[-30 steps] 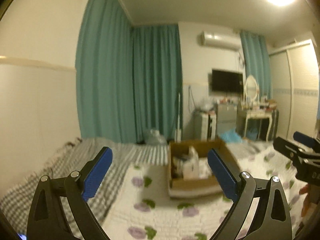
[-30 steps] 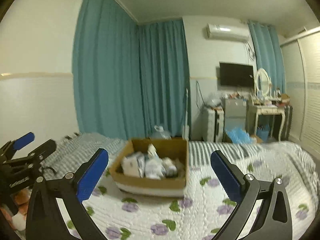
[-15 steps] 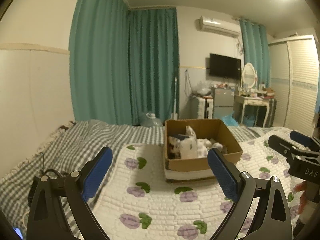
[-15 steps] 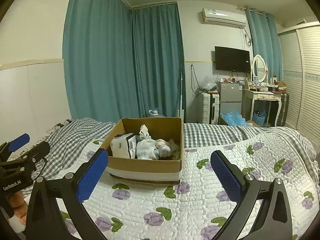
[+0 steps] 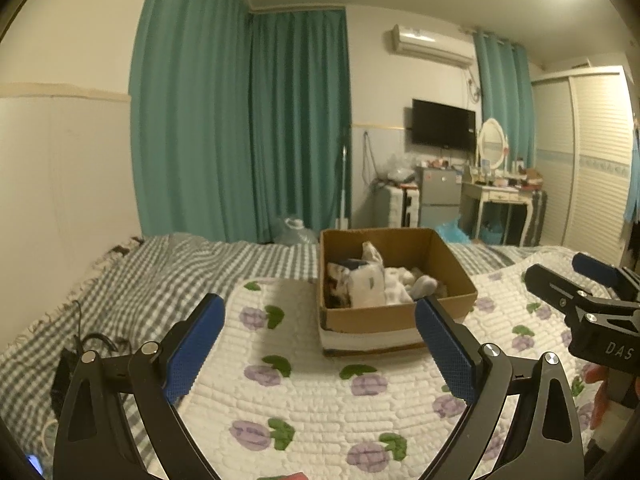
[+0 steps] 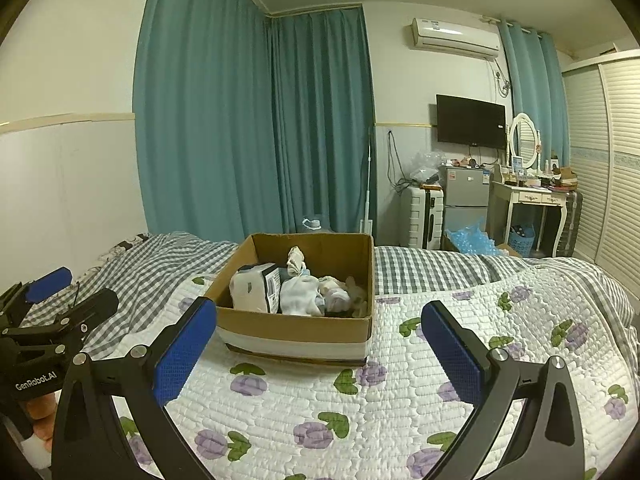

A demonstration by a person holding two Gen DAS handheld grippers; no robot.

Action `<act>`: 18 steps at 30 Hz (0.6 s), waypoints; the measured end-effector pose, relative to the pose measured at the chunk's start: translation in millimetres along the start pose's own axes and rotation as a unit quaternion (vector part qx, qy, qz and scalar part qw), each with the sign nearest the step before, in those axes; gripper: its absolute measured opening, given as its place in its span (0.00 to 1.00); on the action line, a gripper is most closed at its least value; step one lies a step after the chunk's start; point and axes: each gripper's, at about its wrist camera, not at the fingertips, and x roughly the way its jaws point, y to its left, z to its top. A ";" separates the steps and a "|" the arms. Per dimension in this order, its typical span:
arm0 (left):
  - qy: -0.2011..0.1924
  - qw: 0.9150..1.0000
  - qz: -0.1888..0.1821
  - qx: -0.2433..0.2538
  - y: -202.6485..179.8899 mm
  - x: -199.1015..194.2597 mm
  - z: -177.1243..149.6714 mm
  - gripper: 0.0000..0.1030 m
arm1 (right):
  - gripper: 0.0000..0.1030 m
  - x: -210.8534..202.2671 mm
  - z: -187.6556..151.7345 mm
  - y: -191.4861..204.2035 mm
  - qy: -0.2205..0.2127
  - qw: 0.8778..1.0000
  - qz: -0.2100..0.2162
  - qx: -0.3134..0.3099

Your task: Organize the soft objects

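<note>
A brown cardboard box [image 5: 448,312] [image 6: 296,326] sits on the white flower-print quilt [image 5: 320,400] [image 6: 380,400] on the bed. Inside lie several soft items: white socks or cloths [image 6: 300,300] [image 5: 396,292] and a white packet with a barcode [image 6: 256,286]. My left gripper [image 5: 320,340] is open and empty, held above the quilt short of the box. My right gripper [image 6: 320,344] is open and empty, also short of the box. Each gripper shows at the edge of the other's view, the left one [image 6: 60,304] and the right one [image 5: 568,280].
A grey checked blanket [image 5: 140,280] covers the bed's left and far side. Black cables [image 5: 96,344] lie on it at the left. Teal curtains [image 5: 240,128], a wall and wardrobe [image 6: 616,160] surround the bed. A dressing table [image 6: 532,200] and small fridge [image 6: 464,196] stand beyond.
Both grippers have tilted down and steadied, so the box sits closer and lower in view. Both stay open and empty.
</note>
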 end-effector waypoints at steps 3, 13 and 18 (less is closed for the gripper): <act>-0.001 1.000 0.001 -0.001 -0.3 0.3 -0.5 0.95 | 1.00 -0.1 -0.6 0.3 0.001 1.000 -0.001 -0.001; 0.002 1.000 0.000 -0.001 1.5 1.8 -1.7 0.95 | 1.00 -0.3 -2.7 -0.4 0.002 1.000 0.003 -0.001; 0.006 1.000 0.003 0.001 2.1 2.7 -3.3 0.95 | 1.00 -0.9 -4.4 -2.3 0.003 1.000 0.002 0.001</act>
